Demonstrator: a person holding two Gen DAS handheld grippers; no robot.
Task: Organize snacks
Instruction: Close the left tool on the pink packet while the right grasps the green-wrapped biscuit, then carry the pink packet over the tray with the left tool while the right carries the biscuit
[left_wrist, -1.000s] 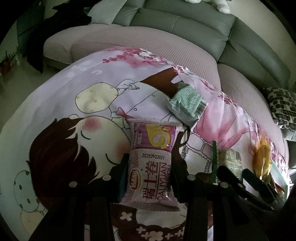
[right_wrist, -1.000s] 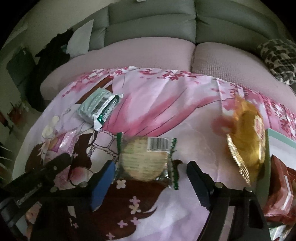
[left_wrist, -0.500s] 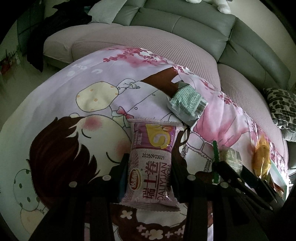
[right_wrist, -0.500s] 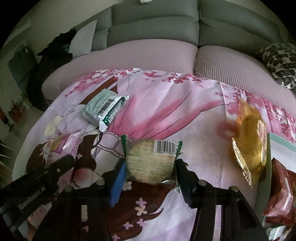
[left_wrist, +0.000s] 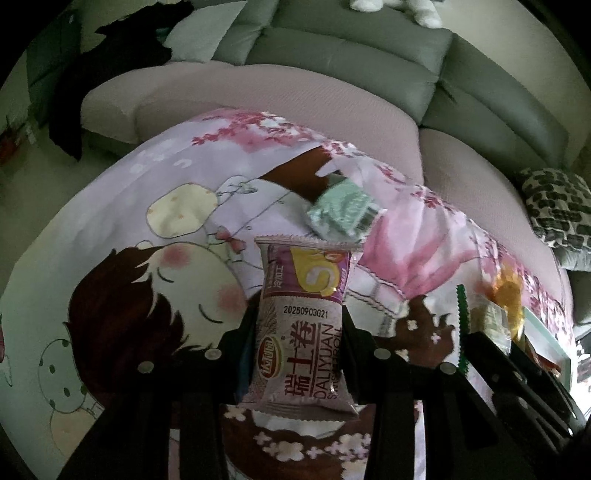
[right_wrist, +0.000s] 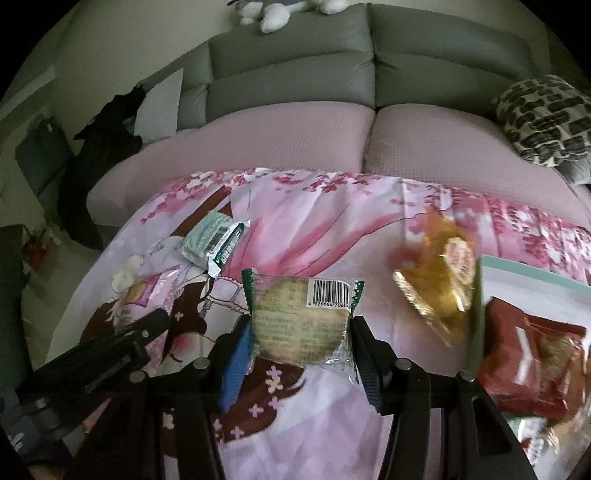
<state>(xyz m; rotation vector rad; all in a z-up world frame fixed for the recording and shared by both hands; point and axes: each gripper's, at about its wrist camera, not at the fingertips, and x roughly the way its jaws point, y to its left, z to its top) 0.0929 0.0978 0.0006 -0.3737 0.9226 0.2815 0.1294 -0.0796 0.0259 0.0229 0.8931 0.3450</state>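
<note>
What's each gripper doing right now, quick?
Left gripper: closed on the purple Swiss roll packet.
Right gripper: closed on the clear-wrapped round cake.

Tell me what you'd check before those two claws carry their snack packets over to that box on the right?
1. Left gripper shut on the purple Swiss-roll packet: ok, fingers press both sides.
2. Right gripper shut on the clear round-biscuit packet with green edges: ok.
3. Biscuit packet lifted off the pink cartoon-print cloth: cannot tell.
4. Room in the pale green box: cannot tell; a dark red packet already lies in it, the rest is out of view.
5. Way to the box: not ok; the gold foil packet lies beside its rim.
6. The mint-green packet still waits on the cloth: ok.
</note>
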